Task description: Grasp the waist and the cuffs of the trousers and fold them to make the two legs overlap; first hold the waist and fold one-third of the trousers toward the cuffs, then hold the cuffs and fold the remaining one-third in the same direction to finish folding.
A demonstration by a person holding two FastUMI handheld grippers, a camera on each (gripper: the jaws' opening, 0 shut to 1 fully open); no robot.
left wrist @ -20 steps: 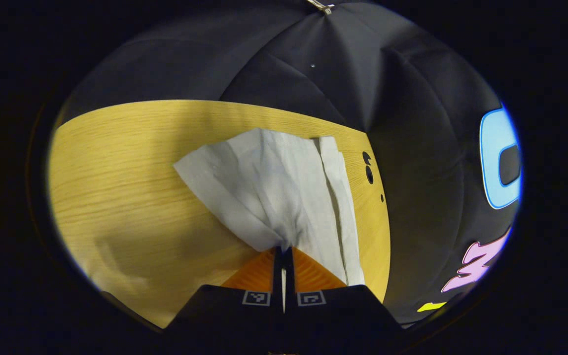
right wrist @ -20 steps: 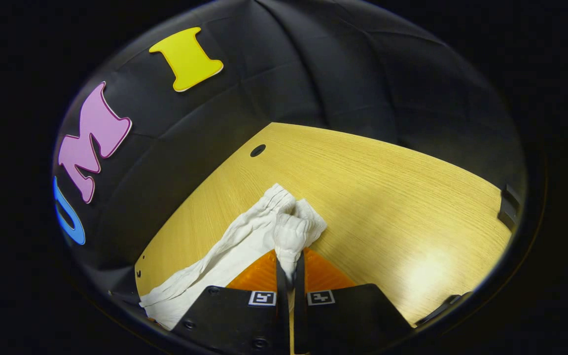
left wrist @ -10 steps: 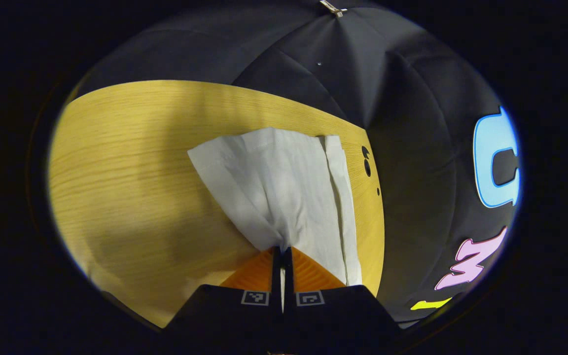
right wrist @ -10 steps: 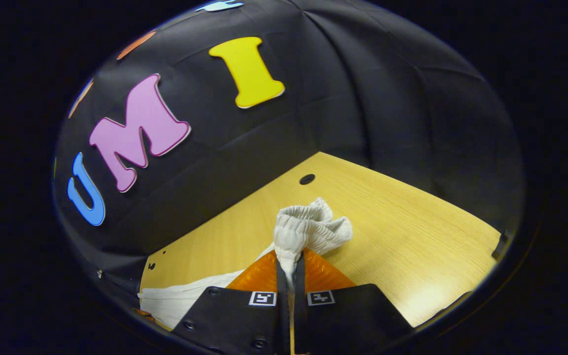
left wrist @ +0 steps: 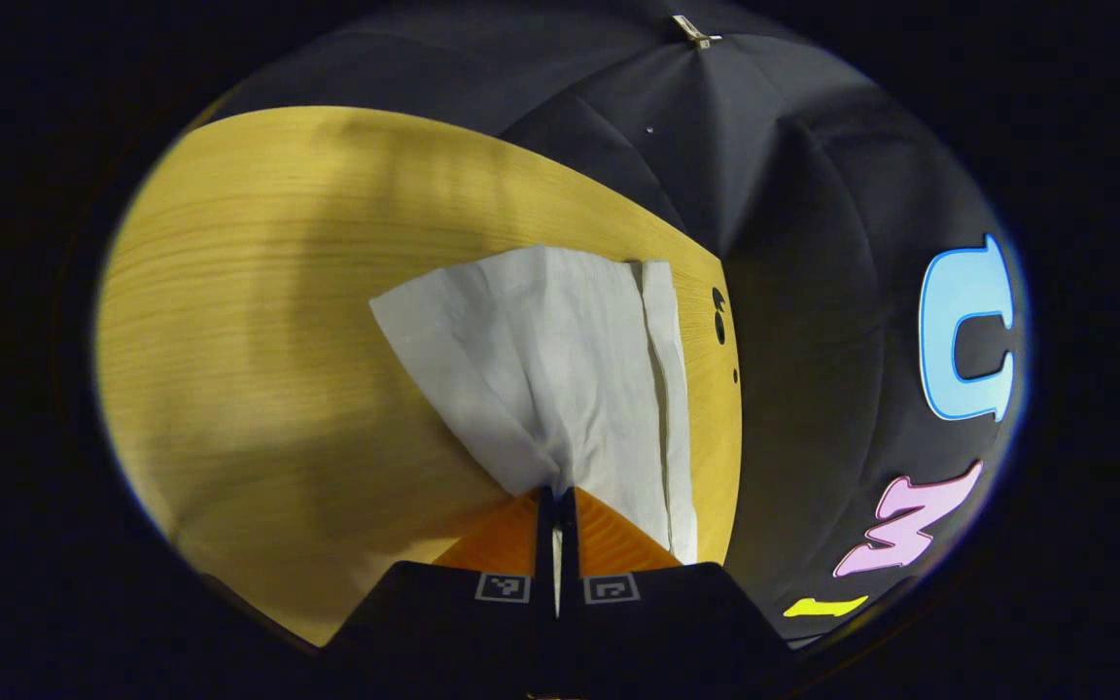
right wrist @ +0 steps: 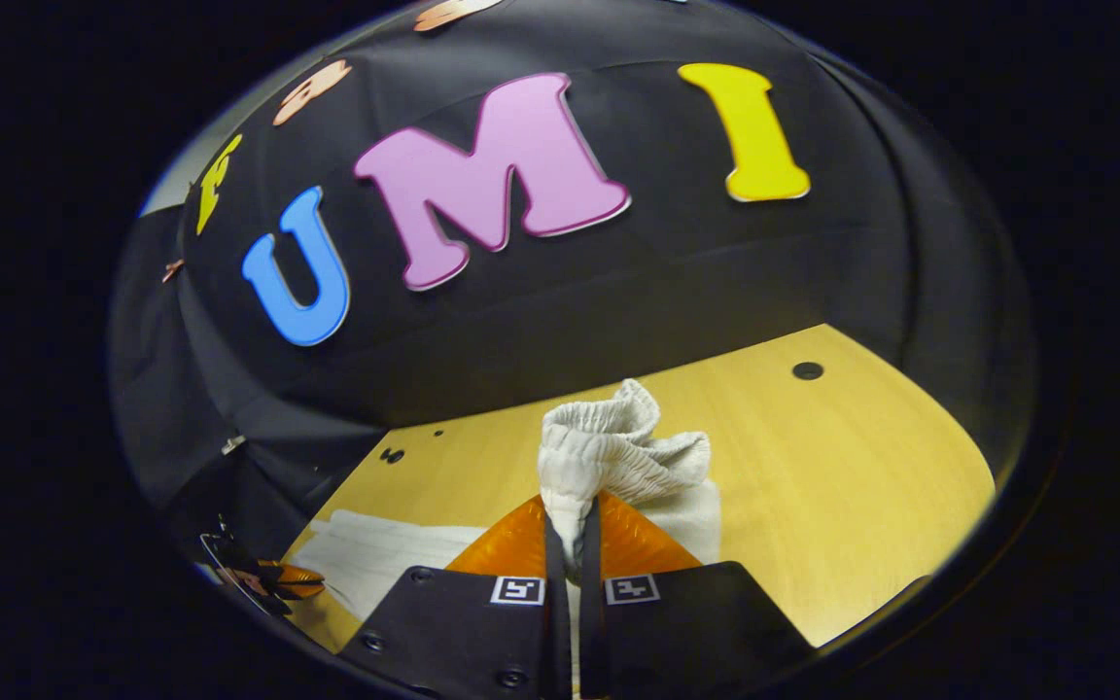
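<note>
1. Left gripper [left wrist: 557, 506]: fingers pinched narrow on a cuff end of the trousers [left wrist: 560, 369], whose cloth fans away far over the desk [left wrist: 259, 321].
2. Right gripper [right wrist: 575, 520]: fingers clamped on the bunched waist [right wrist: 609, 452], lifted above the desk.
3. The long axis runs between the two grips; judged, the waist must travel toward the cuffs.

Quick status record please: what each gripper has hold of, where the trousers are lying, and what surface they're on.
left gripper: jaws shut on a flat trouser edge, likely the cuff end
right gripper: jaws shut on the bunched elastic waist, lifted off the table
trousers: white, fanned out from the left gripper toward the table's far edge
table: light wood, with small dark holes near its edges
</note>
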